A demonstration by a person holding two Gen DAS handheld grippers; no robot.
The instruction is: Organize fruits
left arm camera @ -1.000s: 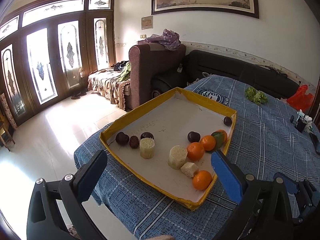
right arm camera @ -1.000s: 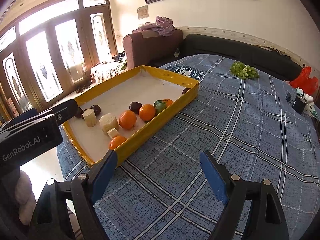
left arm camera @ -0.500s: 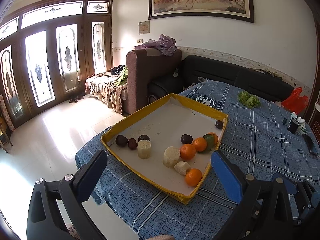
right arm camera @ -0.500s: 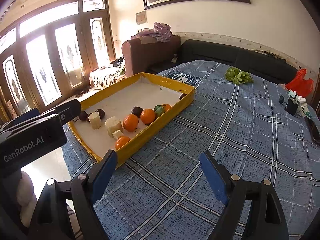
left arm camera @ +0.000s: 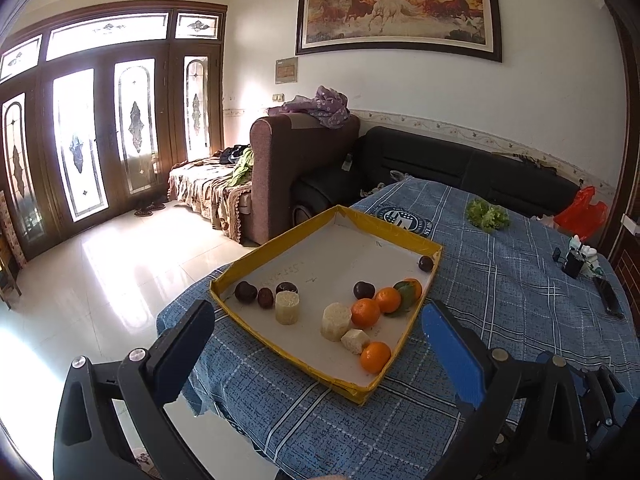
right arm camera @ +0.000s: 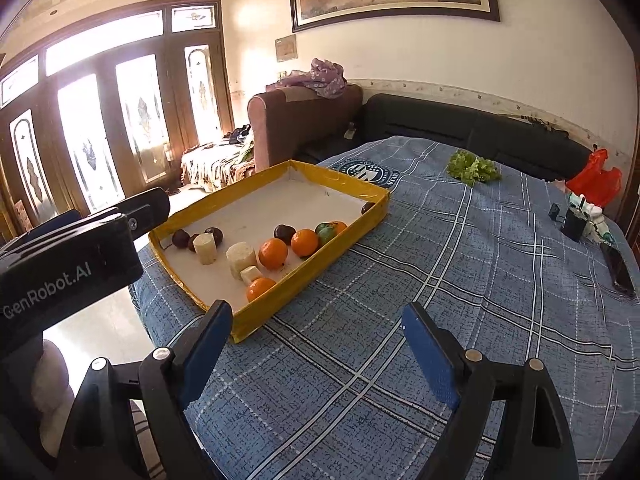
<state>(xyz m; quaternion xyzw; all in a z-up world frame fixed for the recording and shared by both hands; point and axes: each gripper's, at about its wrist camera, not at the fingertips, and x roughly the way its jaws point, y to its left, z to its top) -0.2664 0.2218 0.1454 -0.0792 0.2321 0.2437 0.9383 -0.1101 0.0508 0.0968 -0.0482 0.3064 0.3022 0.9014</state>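
Note:
A yellow-rimmed tray [left arm camera: 304, 227] [right arm camera: 338, 241] lies on a table with a blue plaid cloth [left arm camera: 520, 292] [right arm camera: 460, 280]. In it are several oranges [left arm camera: 375, 357] [right arm camera: 273, 253], dark plums [left arm camera: 245, 291] [right arm camera: 181, 237] and pale cylinder pieces [left arm camera: 287, 307] [right arm camera: 241, 257]. One plum [left arm camera: 426, 263] lies alone in the far right corner. My left gripper [left arm camera: 316, 356] is open and empty, held back above the tray's near edge. My right gripper [right arm camera: 316, 344] is open and empty over the cloth, right of the tray. The left gripper's body shows at the left of the right wrist view.
A bunch of lettuce [left arm camera: 488, 216] [right arm camera: 472, 168] lies at the table's far side. A red bag [left arm camera: 582, 214], small black items [right arm camera: 574, 224] and a dark flat device [right arm camera: 618, 268] are at the right edge. Sofas stand behind the table; tiled floor to the left.
Both grippers have pulled back and up from the tray, so it looks smaller and farther. Both stay open and empty. Nothing in the tray has moved.

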